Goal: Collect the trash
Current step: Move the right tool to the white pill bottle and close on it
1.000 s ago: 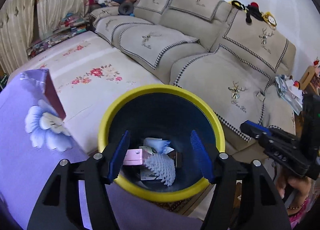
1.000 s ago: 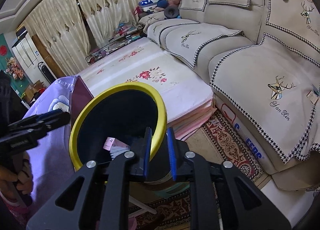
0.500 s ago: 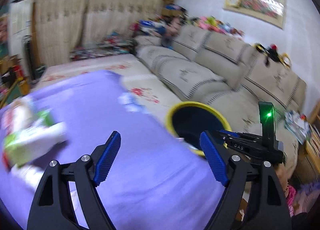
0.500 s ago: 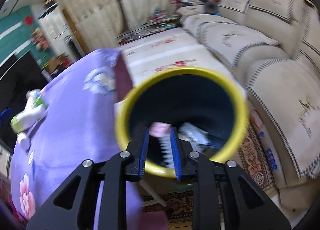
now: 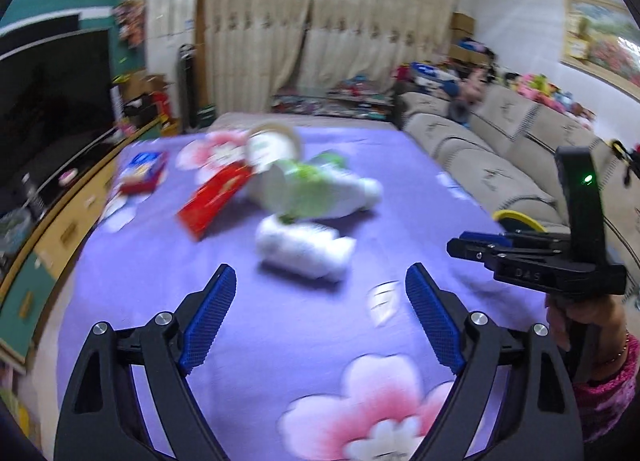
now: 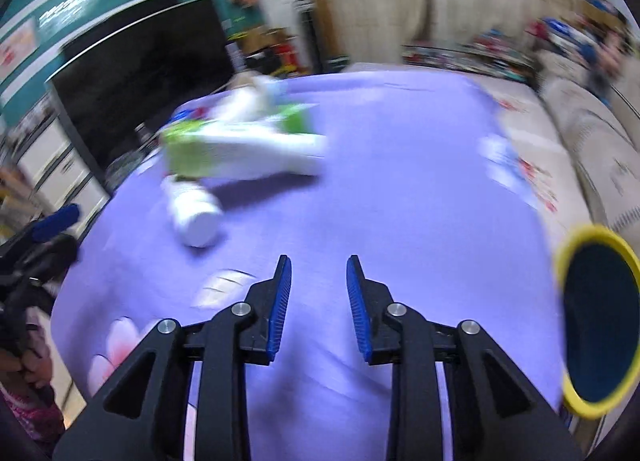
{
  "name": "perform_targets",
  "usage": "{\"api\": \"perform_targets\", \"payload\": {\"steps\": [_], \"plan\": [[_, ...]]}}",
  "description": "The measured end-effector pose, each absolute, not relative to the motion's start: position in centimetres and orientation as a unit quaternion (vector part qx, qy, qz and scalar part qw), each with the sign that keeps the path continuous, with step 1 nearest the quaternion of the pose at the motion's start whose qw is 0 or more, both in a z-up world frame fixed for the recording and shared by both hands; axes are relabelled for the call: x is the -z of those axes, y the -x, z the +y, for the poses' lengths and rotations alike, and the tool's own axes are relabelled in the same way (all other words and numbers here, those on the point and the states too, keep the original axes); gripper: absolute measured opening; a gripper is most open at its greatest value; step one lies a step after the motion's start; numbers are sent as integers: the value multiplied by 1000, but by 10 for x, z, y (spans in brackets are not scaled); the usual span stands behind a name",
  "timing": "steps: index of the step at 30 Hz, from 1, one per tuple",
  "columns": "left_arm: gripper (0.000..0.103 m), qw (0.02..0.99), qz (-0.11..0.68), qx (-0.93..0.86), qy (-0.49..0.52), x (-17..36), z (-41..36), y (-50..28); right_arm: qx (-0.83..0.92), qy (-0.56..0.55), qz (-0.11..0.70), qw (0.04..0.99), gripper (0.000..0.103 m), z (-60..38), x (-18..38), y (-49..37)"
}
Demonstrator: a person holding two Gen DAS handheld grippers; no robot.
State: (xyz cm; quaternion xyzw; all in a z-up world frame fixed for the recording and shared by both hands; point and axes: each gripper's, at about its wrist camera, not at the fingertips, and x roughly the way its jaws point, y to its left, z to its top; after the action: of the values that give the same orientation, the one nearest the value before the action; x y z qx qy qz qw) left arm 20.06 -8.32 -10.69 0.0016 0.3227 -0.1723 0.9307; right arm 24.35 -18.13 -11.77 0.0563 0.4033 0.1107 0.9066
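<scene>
Trash lies in a loose cluster toward the far left part of the bench, which is covered by a purple flowered cloth. Nearest is a white bottle on its side. Behind it lies a bigger white and green bottle, and to its left a red box. A roll of tape and a blue and red packet sit closer to the far left corner. Motion blur hides finer detail.

The yellow-rimmed bin stands off the right edge of the bench, near the sofa, so anything picked up only needs carrying sideways over that edge.

The left claw hangs above the near half of the bench with its jaws spread wide and nothing between them. It points straight at the white bottle, which looks like the next pickup. The right claw is parted more narrowly and is also empty. It hovers over bare cloth between the clutter and the bin, probably kept close to both.
</scene>
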Motion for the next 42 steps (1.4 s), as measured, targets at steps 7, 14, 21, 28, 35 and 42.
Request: {"api": "perform_targets", "payload": {"steps": [7,14,21,28,35,42], "plan": [[86,935,319,154,17,118,-48,-202,-190,-30,426,884,30,-114,124,-281],[86,934,323,149,25,120,-51,-200,-217,-13,420,881,52,-88,123,-305],[86,932,328,155,26,125,-54,-200,-230,-6,436,870,55,-69,135,-323],[86,931,329,159,24,126,-59,-201,-241,1,442,864,51,-62,139,-322],[86,932,326,158,23,127,-60,-200,-244,1,435,867,49,-63,133,-310],[86,934,321,156,25,125,-58,-200,-232,-11,426,874,49,-84,124,-283]]}}
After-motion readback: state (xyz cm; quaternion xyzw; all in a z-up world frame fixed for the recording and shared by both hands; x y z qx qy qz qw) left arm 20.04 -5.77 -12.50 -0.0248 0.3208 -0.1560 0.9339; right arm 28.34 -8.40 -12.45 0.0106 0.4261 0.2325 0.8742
